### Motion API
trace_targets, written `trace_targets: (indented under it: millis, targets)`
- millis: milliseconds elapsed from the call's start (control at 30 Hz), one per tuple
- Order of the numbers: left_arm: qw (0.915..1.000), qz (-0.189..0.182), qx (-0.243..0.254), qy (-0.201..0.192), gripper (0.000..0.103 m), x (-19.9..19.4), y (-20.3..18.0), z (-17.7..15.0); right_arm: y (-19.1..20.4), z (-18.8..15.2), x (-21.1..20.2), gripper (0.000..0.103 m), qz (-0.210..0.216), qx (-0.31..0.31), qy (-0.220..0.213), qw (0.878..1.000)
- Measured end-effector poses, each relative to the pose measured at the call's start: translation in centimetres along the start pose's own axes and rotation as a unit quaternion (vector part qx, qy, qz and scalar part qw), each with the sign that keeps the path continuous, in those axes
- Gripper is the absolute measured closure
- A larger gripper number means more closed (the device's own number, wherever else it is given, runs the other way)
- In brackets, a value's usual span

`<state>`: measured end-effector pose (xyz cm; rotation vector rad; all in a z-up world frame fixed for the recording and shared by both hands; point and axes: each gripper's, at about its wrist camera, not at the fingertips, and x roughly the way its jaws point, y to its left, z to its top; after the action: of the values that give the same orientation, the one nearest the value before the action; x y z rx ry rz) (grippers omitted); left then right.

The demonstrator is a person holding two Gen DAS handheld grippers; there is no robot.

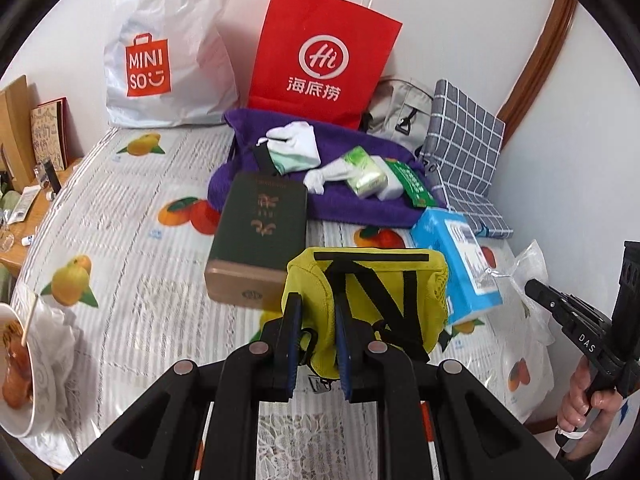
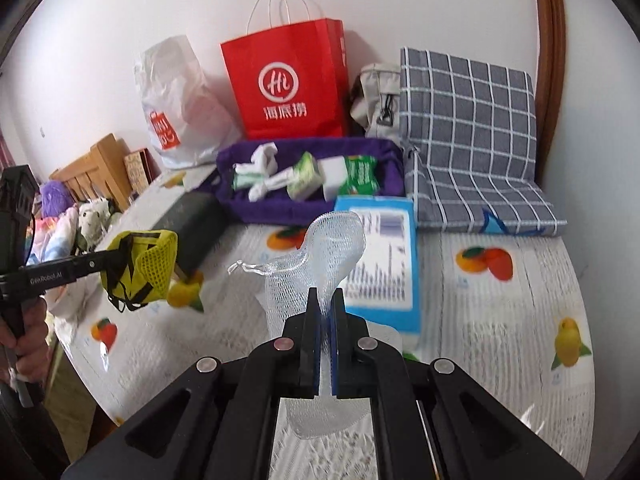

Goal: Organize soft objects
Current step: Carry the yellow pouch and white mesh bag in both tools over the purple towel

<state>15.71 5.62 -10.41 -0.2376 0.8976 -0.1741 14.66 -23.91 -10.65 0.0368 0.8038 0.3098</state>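
A table covered in a glossy fruit-printed cloth (image 2: pixel 500 320) fills the lower half of both views and serves as the sorting surface. Against the wall at the top, a tall red paper bag (image 1: pixel 324 52) and a white plastic shopping bag (image 1: pixel 168 52) are stood upright, apparently parked out of the way. In front of them, at centre frame, a purple fabric bin (image 2: pixel 304 204) is seen to hold white socks, tissue packs and a green packet, so it is judged the collecting place for soft items. A dark green box (image 1: pixel 260 232) and a blue carton (image 2: pixel 380 264) are left outside it, presumably as hard goods. The yellow mesh pouch with black straps (image 1: pixel 376 292) is held clear of the table, clamped by the left gripper (image 1: pixel 316 312). The white net drawstring bag (image 2: pixel 320 256) is pinched between the closed jaws of the right gripper (image 2: pixel 326 320), lifted, probably for transfer to the bin.
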Motion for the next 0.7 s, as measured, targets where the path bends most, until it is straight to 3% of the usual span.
trace_targets:
  millis: [700]
  targets:
    - [0.9997,0.014,-0.017,-0.01,0.088,3.1,0.8,7.2,1.2,8.9,4.8,0.099,0.02,0.001,-0.02,1.0]
